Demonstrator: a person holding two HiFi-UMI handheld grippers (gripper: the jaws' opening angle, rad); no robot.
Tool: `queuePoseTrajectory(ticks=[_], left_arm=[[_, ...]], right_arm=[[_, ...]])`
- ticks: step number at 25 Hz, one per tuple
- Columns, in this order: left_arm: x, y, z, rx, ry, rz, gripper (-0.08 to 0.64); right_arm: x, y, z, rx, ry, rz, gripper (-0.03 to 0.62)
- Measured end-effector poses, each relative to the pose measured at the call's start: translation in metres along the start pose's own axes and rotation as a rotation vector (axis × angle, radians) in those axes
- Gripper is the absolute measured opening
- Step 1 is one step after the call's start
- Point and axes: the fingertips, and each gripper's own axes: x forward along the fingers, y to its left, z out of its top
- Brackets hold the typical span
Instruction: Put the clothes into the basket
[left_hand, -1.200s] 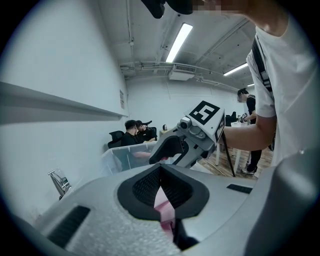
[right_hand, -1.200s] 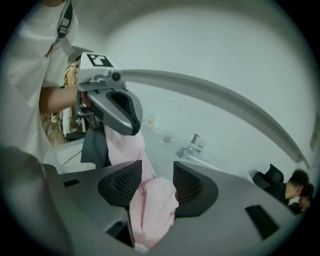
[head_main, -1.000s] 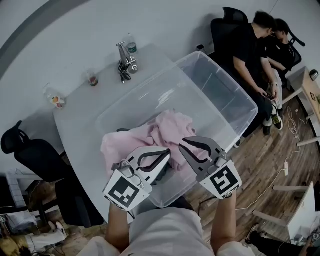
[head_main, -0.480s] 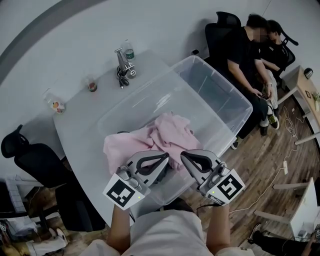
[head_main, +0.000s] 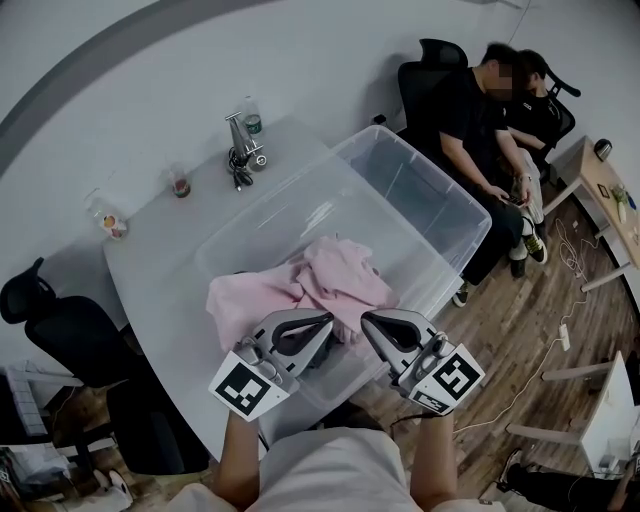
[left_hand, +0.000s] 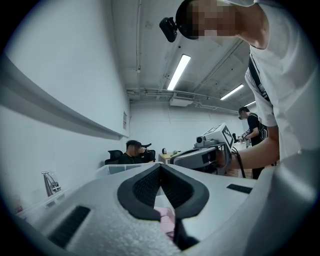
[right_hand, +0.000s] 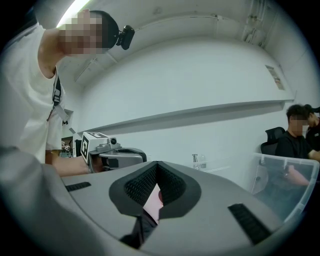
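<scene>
Head view: compared with a second ago, the right hand-held gripper (head_main: 366, 320) has gone from jaws a bit apart to pressed together. The left hand-held gripper (head_main: 327, 318) looks closed too, same as before. Both sit side by side at the near edge of the grey table (head_main: 150, 270). The crumpled pink cloth (head_main: 300, 285) has barely changed: it's bunched in the near end of the clear plastic bin (head_main: 430, 190), and part of it spills over the rim on the table's left side. The grippers cover the bin's near rim, and there's something dark under them I can't make out.

Left gripper view: tips touching, with a sliver of pink (left_hand: 165, 216) in the gap behind them.

Right gripper view: tips closed, again with pink (right_hand: 152, 200) behind. Can't tell if any fabric is actually pinched.
</scene>
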Motion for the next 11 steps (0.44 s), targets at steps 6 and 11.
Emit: queuePoseTrajectory(ticks=[6,11], left_arm=[[-0.0045,-0.0054,-0.0023,-0.001,-0.004,-0.008,0.001],[-0.0070,-0.0065,-0.0019,0.003,0.000,-0.013,0.001]], right_arm=[[-0.0054,0.0040,-0.0031,-0.002,0.001,-0.020,0.003],[-0.0072,0.0061,-0.0017,0.002,-0.004,-0.023,0.003]])
